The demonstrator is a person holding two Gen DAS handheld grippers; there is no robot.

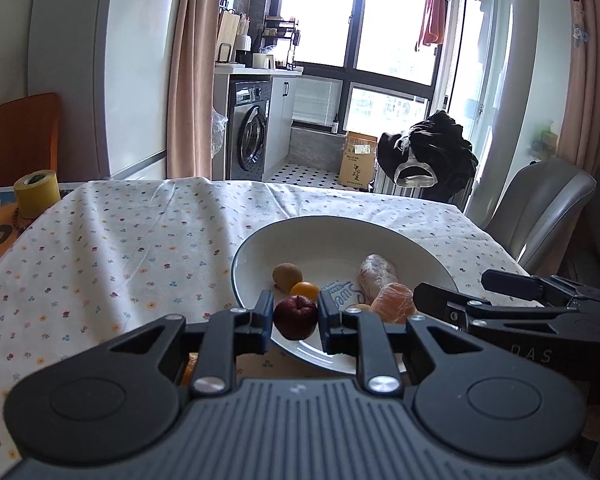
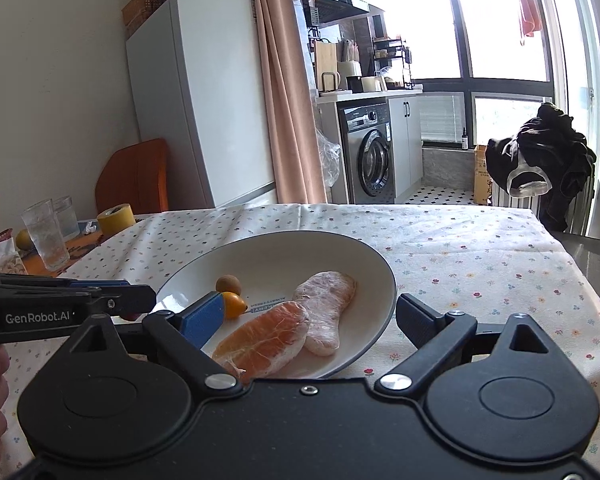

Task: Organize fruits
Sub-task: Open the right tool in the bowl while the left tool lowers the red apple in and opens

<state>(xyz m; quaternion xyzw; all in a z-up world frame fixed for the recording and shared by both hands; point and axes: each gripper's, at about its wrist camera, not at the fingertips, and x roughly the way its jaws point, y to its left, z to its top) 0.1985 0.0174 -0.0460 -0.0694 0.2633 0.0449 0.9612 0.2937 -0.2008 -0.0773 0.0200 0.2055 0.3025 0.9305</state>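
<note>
Apple [image 1: 295, 317] stem up, in left gripper [image 1: 294, 318]

- Far half of white plate [image 1: 300, 236] bare; room to enter over back rim
- Near half crowded: kiwi [image 1: 286, 276], small orange [image 1: 304, 290], two peeled citrus pieces [image 2: 296, 328]
- Left gripper [image 1: 295, 316] clamped on dark red apple [image 1: 295, 317] blocks near rim
- Tablecloth [image 1: 120, 256] left of plate open; tape roll [image 1: 35, 193] and glasses [image 2: 46, 236] crowd far left edge
</note>
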